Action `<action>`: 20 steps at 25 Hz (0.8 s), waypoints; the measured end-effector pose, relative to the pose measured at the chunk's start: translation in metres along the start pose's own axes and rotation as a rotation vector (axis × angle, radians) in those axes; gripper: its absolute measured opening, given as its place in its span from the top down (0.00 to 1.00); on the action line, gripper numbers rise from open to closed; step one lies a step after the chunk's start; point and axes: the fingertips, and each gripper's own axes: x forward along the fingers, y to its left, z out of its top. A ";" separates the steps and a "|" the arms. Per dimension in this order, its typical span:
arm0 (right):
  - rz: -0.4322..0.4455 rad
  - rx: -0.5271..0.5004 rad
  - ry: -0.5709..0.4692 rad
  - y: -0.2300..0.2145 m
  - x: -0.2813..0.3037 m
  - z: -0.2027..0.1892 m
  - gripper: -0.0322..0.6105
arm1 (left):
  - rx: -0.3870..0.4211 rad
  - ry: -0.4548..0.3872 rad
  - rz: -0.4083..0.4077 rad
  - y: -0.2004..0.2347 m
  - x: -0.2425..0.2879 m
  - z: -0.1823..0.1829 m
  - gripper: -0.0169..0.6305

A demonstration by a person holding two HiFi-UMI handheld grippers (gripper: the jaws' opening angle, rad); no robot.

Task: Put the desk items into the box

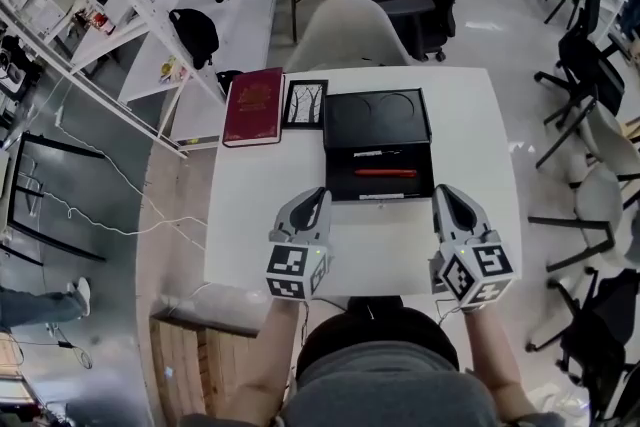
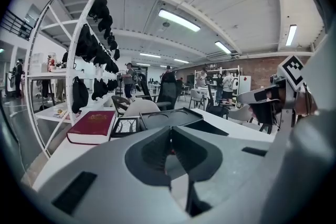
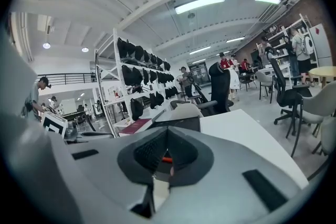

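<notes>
I see the white table (image 1: pixel 470 145) under both of my tools. The black box (image 1: pixel 340 163) sits just ahead of them, in the space between the two. Its lid (image 1: pixel 377 117) lies open on the far side.

The red book (image 1: pixel 253 105) is farther ahead of my left tool (image 1: pixel 319 194) and off to its left side, well apart from it. The little frame (image 1: pixel 305 103) lies straight ahead of that tool, between the book and the lid, just beside both.

My left tool is closed tight and has nothing in it. My right tool (image 1: pixel 443 192) looks closed too, and it is also empty. Both sit low over the near part of the table, pointing at the box.

In the box I see a red pen (image 1: pixel 385 172) and a dark pen (image 1: pixel 378 153) lying side by side.

So I think the job is part done. The two pens are in. The book and the frame are still out on the table, and the lid is still open. I think the frame or the book comes next. I am not sure the book will fit.
</notes>
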 end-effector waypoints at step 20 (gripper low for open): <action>-0.001 -0.028 0.009 -0.004 0.004 0.003 0.95 | -0.021 -0.011 0.001 0.004 0.003 0.005 0.95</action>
